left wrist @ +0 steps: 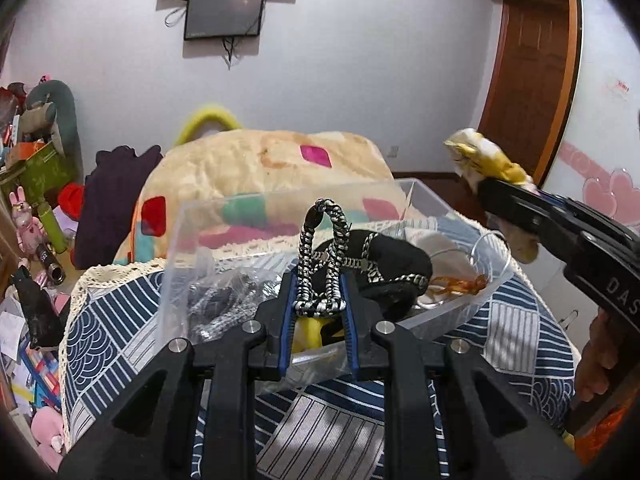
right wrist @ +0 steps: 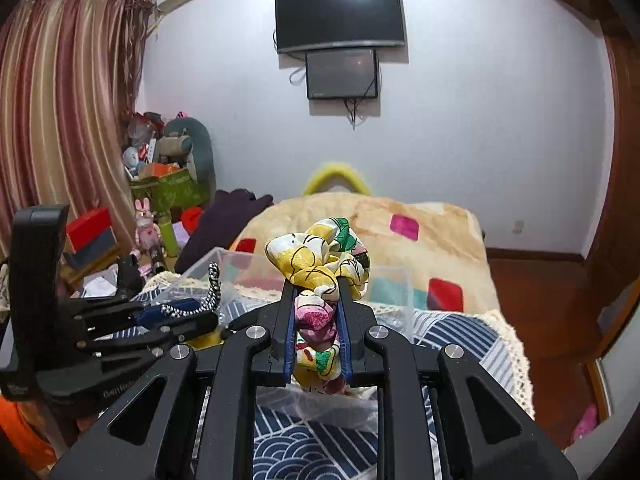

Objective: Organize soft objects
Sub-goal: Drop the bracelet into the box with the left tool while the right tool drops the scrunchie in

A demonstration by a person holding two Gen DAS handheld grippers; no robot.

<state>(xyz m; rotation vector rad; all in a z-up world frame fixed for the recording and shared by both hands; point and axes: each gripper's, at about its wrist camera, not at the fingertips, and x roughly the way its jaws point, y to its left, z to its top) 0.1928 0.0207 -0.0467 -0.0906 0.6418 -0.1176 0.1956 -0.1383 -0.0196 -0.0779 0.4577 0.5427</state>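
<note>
My left gripper (left wrist: 320,280) is shut on a black-and-white braided band (left wrist: 322,256), held above a clear plastic box (left wrist: 192,220). The box holds a black fabric piece with braided trim (left wrist: 384,272), silvery items in plastic (left wrist: 224,304), something yellow (left wrist: 308,332) and an amber ornament (left wrist: 460,284). My right gripper (right wrist: 316,284) is shut on a yellow floral scrunchie (right wrist: 320,256), held over the box's right end (right wrist: 392,280). It also shows in the left wrist view (left wrist: 480,184), with the scrunchie (left wrist: 480,156). The left gripper (right wrist: 208,312) shows in the right wrist view.
The box sits on a blue-and-white patterned cloth (left wrist: 120,320) with a lace edge. A cream blanket with coloured squares (left wrist: 260,160) lies behind it. Toys and boxes (left wrist: 36,160) clutter the left side. A wooden door (left wrist: 528,80) stands at the right.
</note>
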